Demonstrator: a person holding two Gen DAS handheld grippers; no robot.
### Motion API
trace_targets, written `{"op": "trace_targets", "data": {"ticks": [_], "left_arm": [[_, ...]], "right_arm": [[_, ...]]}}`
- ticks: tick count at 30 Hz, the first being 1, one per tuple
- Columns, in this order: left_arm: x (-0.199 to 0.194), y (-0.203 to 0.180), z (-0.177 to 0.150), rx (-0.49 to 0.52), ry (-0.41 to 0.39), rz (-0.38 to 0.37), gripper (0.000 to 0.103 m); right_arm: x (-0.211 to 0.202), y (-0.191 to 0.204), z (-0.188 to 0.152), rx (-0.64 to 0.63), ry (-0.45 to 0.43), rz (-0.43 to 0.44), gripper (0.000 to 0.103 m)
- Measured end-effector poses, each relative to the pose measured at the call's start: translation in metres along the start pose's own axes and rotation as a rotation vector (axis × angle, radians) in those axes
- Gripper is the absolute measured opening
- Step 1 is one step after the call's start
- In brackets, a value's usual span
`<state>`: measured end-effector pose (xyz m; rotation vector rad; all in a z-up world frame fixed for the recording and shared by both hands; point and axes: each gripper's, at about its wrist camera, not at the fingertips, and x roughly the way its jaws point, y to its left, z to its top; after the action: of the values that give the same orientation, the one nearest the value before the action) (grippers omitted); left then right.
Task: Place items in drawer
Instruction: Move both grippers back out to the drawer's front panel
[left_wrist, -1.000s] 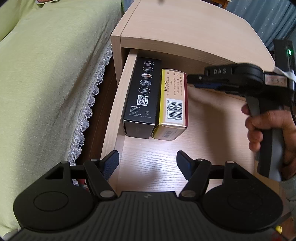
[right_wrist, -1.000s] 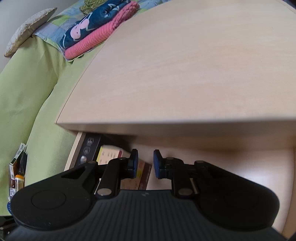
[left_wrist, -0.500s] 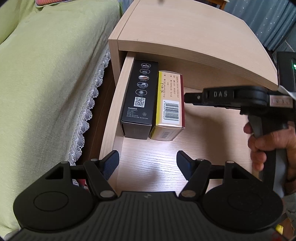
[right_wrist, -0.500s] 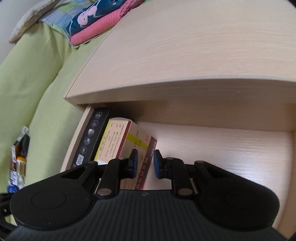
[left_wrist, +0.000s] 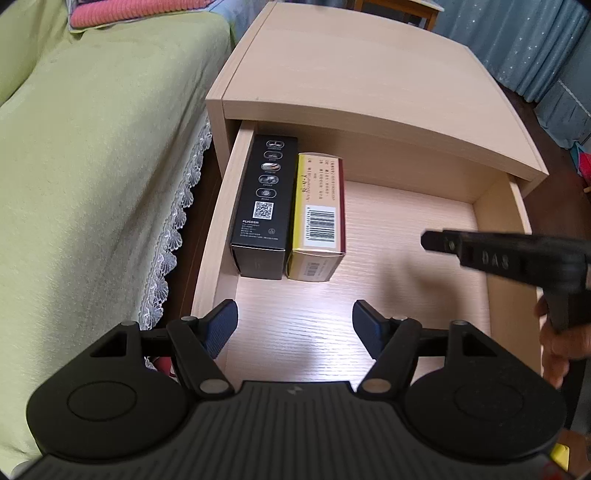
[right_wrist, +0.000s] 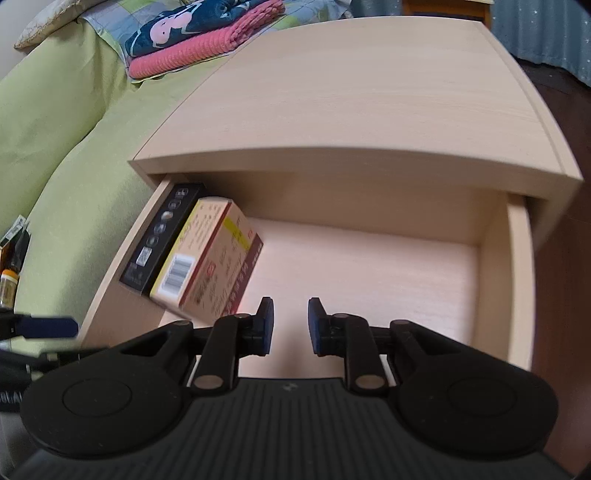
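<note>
I have pulled the right gripper (right_wrist: 290, 325) back from the yellow box (left_wrist: 320, 218), toward the right side of the drawer (left_wrist: 496, 206). Its fingers (right_wrist: 265, 323) have opened a little wider. Now I see more of the drawer floor.

A bedroom: green-covered bed (left_wrist: 92, 155) beside wooden nightstand (left_wrist: 362, 81).

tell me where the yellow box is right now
In the left wrist view the yellow box lies flat in the open drawer, on its left half, pressed against the black box that sits along the left wall.
</note>
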<state>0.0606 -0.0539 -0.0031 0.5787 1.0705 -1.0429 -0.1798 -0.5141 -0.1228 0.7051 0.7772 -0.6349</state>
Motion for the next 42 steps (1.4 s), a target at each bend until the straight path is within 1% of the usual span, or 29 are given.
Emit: {"op": "trace_targets", "data": {"ticks": [3,12,15,18,19,20,21,22,23,24,26,28,29,31,33,34,36,39,40,42], "left_arm": [[-0.006,-0.005,-0.003,0.002,-0.016,0.001,0.069],[-0.079,0.086,-0.044,0.008,-0.062,-0.001,0.070],[-0.091,0.111,-0.041,0.009,-0.072,0.006,0.070],[-0.086,0.140,-0.034,0.012,-0.084,0.014,0.070],[-0.085,0.141,-0.032,0.012,-0.088,0.015,0.070],[-0.081,0.128,-0.028,0.011,-0.091,0.015,0.070],[-0.075,0.127,-0.025,0.011,-0.095,0.015,0.070],[-0.076,0.120,-0.020,0.012,-0.097,0.015,0.070],[-0.085,0.106,-0.018,0.013,-0.100,0.015,0.070],[-0.090,0.104,-0.028,0.014,-0.102,0.014,0.070],[-0.106,0.094,-0.060,0.015,-0.106,0.014,0.070],[-0.101,0.068,-0.084,0.013,-0.112,0.016,0.072],[-0.099,0.064,-0.090,0.012,-0.115,0.016,0.075],[-0.099,0.091,-0.078,0.014,-0.125,0.015,0.075],[-0.111,0.110,-0.083,0.023,-0.138,0.013,0.075],[-0.116,0.113,-0.084,0.029,-0.145,0.010,0.075],[-0.124,0.103,-0.082,0.048,-0.156,-0.004,0.075],[-0.137,0.112,-0.085,0.094,-0.165,-0.020,0.075],[-0.128,0.089,-0.087,0.119,-0.164,-0.017,0.075],[-0.084,0.023,-0.053,0.184,-0.160,-0.001,0.075]], "right_arm": [[-0.011,0.002,-0.010,-0.005,0.001,-0.014,0.020],[-0.040,0.013,-0.029,-0.044,-0.020,-0.055,0.023],[-0.047,0.018,-0.032,-0.057,-0.027,-0.067,0.025],[-0.054,0.022,-0.035,-0.066,-0.034,-0.076,0.027],[-0.057,0.024,-0.036,-0.070,-0.037,-0.081,0.027],[-0.060,0.025,-0.037,-0.074,-0.039,-0.089,0.030],[-0.063,0.026,-0.039,-0.078,-0.042,-0.097,0.032],[-0.066,0.026,-0.041,-0.081,-0.046,-0.103,0.032],[-0.069,0.026,-0.042,-0.084,-0.050,-0.109,0.032],[-0.072,0.027,-0.044,-0.086,-0.053,-0.112,0.033],[-0.077,0.028,-0.047,-0.088,-0.060,-0.117,0.035],[-0.083,0.028,-0.049,-0.089,-0.065,-0.125,0.036],[-0.086,0.028,-0.051,-0.091,-0.068,-0.128,0.037],[-0.092,0.028,-0.054,-0.093,-0.073,-0.134,0.038],[-0.098,0.027,-0.057,-0.099,-0.079,-0.133,0.038],[-0.102,0.027,-0.060,-0.106,-0.084,-0.129,0.038],[-0.112,0.027,-0.066,-0.138,-0.096,-0.107,0.039],[-0.131,0.022,-0.075,-0.203,-0.113,-0.039,0.042],[-0.137,0.019,-0.077,-0.225,-0.115,-0.012,0.044],[-0.151,0.016,-0.083,-0.282,-0.107,0.025,0.054]]}}
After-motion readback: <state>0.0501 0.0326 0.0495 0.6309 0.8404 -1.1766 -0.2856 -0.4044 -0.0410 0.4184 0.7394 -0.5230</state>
